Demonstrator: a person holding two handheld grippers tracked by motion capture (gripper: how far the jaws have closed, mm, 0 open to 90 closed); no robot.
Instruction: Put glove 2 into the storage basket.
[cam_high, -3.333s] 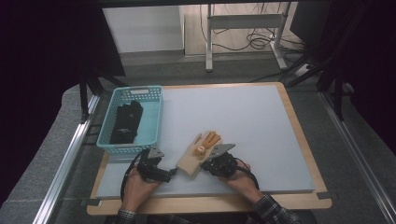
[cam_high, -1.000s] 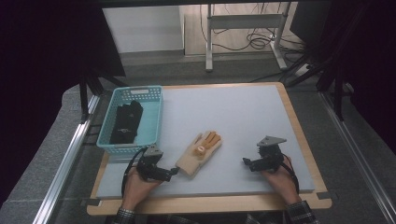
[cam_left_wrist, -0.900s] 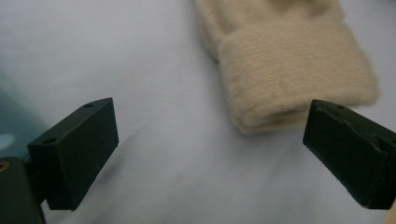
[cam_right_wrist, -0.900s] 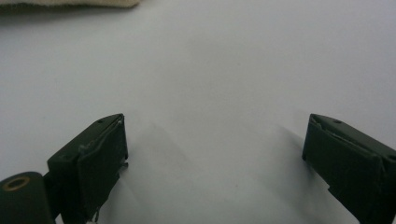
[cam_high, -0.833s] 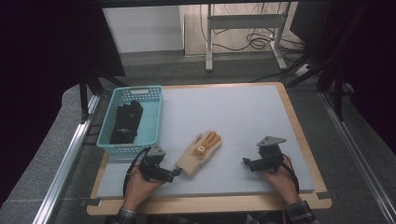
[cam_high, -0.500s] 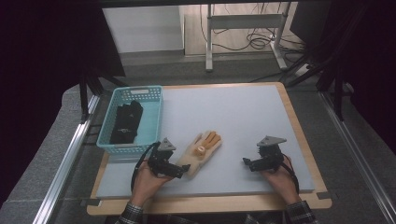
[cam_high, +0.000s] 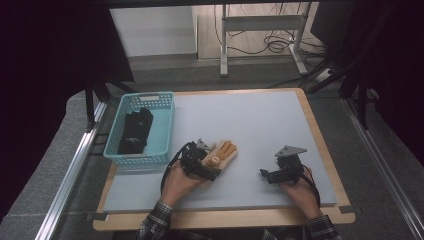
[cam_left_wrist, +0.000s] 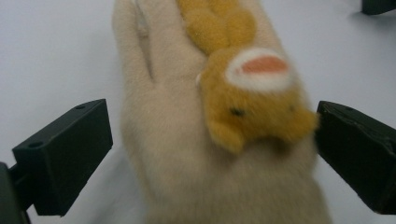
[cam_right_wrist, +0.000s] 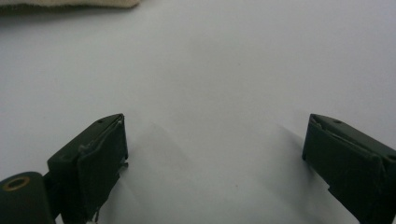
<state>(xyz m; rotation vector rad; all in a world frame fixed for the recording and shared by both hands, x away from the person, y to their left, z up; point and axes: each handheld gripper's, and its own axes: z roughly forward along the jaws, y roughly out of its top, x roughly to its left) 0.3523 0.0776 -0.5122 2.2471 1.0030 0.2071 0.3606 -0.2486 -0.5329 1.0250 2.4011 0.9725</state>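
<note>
Tongs first: the left gripper (cam_high: 209, 172), matte black with blocky, square-ended jaws, stands wide open over the wrist end of a plush glove (cam_left_wrist: 187, 154). Its jaws have just been opening. In the left gripper view the glove lies between them; the left jaw is clear of the fabric, while the right jaw sits right against the fuzzy orange patch, and I cannot tell whether it touches. Nothing is pinched.

The glove is soft, cream-beige fleece with a short, napped pile and rounded fingers. Sewn on its back is a small orange plush animal shape (cam_left_wrist: 254, 100) with a white oval holding a salmon-pink centre and a tiny dark eye. In the high view the glove (cam_high: 226, 151) lies flat near the front edge of the tabletop, a little left of centre, fingers pointing toward the back right.

The right gripper (cam_high: 265, 174), of the same black hard plastic with a grey three-cornered plate on top, also has its jaws spread wide, with only bare surface between them. It rests low near the front right corner, well apart from the glove.

The tabletop (cam_high: 250, 115) is a smooth, pale grey mat on a light wooden board. At its left edge stands a turquoise plastic basket (cam_high: 165, 127) with slotted lattice walls, holding a dark black fabric item (cam_high: 135, 131), possibly gloves.
</note>
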